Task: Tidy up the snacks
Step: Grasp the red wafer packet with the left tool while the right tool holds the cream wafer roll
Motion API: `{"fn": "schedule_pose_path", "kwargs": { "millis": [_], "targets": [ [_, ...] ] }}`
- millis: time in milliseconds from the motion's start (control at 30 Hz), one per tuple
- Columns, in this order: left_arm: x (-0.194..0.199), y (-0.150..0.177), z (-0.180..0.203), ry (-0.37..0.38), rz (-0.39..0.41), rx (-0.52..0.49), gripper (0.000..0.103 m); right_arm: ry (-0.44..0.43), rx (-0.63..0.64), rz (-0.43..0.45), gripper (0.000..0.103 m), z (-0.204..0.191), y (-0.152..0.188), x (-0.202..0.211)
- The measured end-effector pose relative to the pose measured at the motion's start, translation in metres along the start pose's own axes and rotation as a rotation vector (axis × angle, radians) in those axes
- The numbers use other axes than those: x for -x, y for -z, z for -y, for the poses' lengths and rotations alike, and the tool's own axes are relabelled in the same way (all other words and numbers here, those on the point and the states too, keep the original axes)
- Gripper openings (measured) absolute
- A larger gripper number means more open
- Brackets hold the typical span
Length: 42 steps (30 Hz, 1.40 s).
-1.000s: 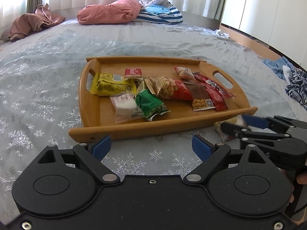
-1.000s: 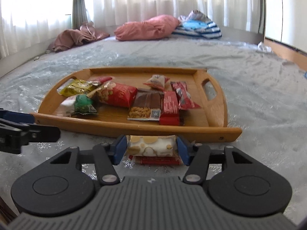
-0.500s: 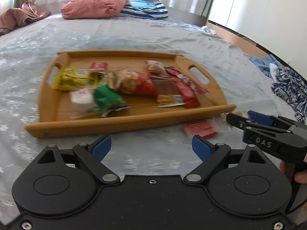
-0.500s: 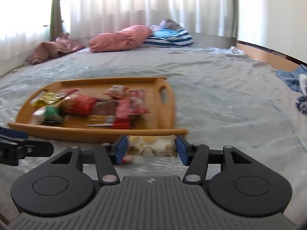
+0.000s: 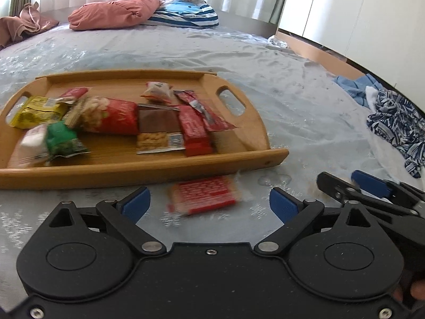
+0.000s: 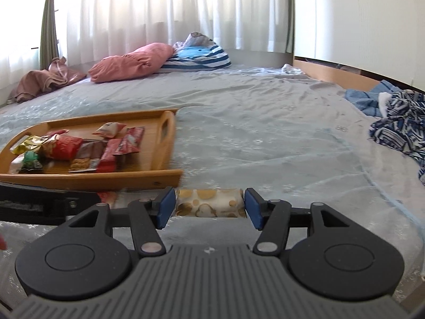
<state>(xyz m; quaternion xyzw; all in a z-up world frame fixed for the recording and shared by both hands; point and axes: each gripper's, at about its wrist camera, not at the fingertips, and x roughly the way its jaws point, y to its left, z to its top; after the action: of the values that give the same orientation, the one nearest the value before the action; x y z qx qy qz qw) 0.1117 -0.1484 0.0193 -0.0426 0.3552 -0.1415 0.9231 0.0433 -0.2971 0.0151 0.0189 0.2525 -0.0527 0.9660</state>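
A wooden tray (image 5: 247,122) on the bed holds several snack packets; it also shows in the right wrist view (image 6: 164,164). A red snack packet (image 5: 204,195) lies on the bedspread just in front of the tray, between the fingers of my open, empty left gripper (image 5: 209,204). My right gripper (image 6: 209,207) is shut on a white packet with gold dots (image 6: 209,206) and holds it to the right of the tray's front corner. The right gripper also shows at the right of the left wrist view (image 5: 356,188).
A pink pillow (image 6: 132,62) and a striped blue pillow (image 6: 199,57) lie at the far end of the bed. Blue patterned clothes (image 6: 398,122) lie at the right edge. A brown cloth (image 6: 42,79) is at the far left.
Both grippers moved right along the tray's front edge. The right gripper lifted the white dotted packet off the red packet, which now lies between the left gripper's fingers.
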Motion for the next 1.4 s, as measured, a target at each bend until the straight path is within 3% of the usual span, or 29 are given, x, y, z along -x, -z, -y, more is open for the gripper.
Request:
{"fn": "schedule_pose_path", "kwargs": {
  "millis": [333, 400, 467, 533, 633, 1067, 1300, 1400],
  "targets": [
    [-0.029, 0.006, 0.019, -0.11, 0.02, -0.008, 0.097, 0.015, 0.034, 0.035, 0.06, 0.004, 0.009, 0.001],
    [-0.031, 0.008, 0.021, -0.116, 0.018, -0.026, 0.093, -0.003, 0.021, 0.032, 0.06, 0.005, 0.012, 0.0],
    [-0.032, 0.009, 0.025, -0.132, 0.03, -0.047, 0.08, -0.013, 0.012, 0.026, 0.064, 0.007, 0.015, 0.0],
    [-0.032, 0.011, 0.028, -0.145, 0.036, -0.07, 0.077, -0.025, 0.006, 0.021, 0.07, 0.008, 0.017, 0.0],
    [-0.029, 0.013, 0.029, -0.152, 0.052, -0.08, 0.065, -0.052, -0.003, 0.015, 0.074, 0.008, 0.02, 0.0],
    [-0.008, 0.015, 0.02, -0.105, 0.044, -0.068, 0.064, -0.009, 0.045, -0.007, 0.078, -0.007, 0.026, -0.011],
    [0.007, 0.013, 0.011, -0.111, 0.06, -0.063, 0.064, 0.027, -0.018, -0.02, 0.074, -0.008, 0.024, -0.016],
    [0.013, 0.012, 0.005, -0.119, 0.072, -0.059, 0.064, 0.052, -0.065, -0.005, 0.08, -0.006, 0.023, -0.012]
  ]
}}
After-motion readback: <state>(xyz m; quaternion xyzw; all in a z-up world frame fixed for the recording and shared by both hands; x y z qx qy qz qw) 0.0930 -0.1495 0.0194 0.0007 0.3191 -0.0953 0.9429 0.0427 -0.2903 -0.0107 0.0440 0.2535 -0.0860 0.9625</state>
